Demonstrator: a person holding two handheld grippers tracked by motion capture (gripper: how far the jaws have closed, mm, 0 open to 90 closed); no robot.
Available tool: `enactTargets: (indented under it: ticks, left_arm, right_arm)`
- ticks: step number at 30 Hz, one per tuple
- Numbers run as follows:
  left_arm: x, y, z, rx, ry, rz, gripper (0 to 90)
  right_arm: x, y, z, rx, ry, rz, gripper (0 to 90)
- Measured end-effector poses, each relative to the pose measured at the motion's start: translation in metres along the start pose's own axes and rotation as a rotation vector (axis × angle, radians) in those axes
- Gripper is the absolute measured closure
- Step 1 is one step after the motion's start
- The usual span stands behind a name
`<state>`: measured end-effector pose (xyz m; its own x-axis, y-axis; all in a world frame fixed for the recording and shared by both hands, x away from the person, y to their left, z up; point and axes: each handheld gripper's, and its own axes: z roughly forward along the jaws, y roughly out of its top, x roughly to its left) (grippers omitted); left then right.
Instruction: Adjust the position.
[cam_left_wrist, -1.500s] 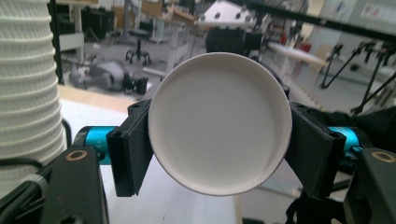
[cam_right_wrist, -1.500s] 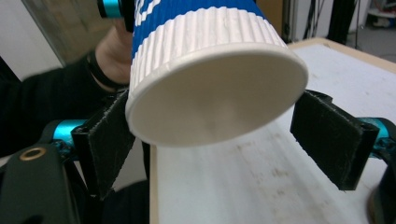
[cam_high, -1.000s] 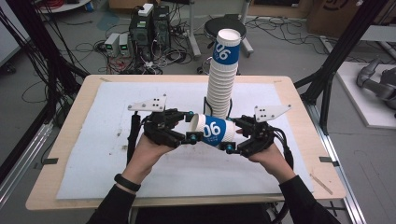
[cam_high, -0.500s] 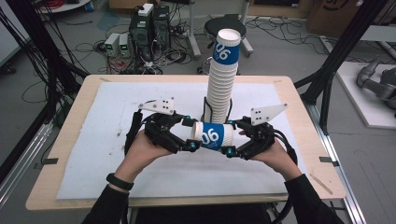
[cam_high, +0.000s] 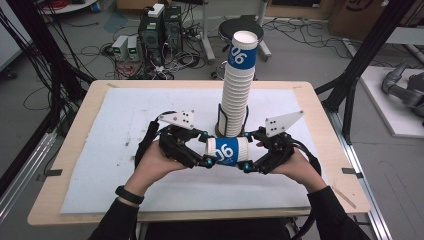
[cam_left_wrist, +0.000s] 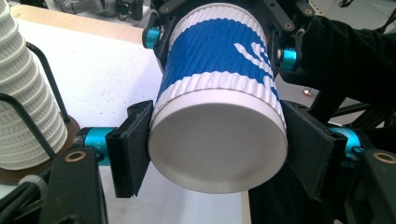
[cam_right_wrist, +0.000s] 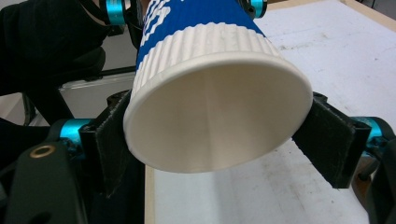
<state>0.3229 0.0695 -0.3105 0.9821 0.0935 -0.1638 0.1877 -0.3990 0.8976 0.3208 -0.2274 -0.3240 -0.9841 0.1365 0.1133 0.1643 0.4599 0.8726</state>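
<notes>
Frame centre: left claw and right claw both clamp one sideways cup. Likely handover; next, one releases.

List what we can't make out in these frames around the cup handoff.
- Cup count: one or two nested; both ends look closed in the gripper views.
- Left hand-held gripper and right hand-held gripper pad contact: high view too small.
- Stack base and holder: hidden by the held cup and grippers in the high view.
- Stack top: cut off by the left gripper view's edge.
</notes>
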Motion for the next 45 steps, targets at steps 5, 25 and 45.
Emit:
enactTargets:
  ticks: [5,25,45]
  left_arm:
    - [0.002,-0.001,-0.002,-0.039,-0.012,0.006,29.8]
    - [0.004,-0.004,-0.020,-0.236,0.031,0.008,30.0]
    - [0.008,-0.010,-0.031,-0.393,0.018,-0.009,30.1]
  right_arm:
    - [0.000,0.001,-0.002,-0.043,0.007,0.022,15.0]
    - [-0.002,0.003,-0.015,-0.181,-0.003,0.072,15.1]
    - [-0.001,0.004,-0.007,-0.248,0.005,0.134,14.8]
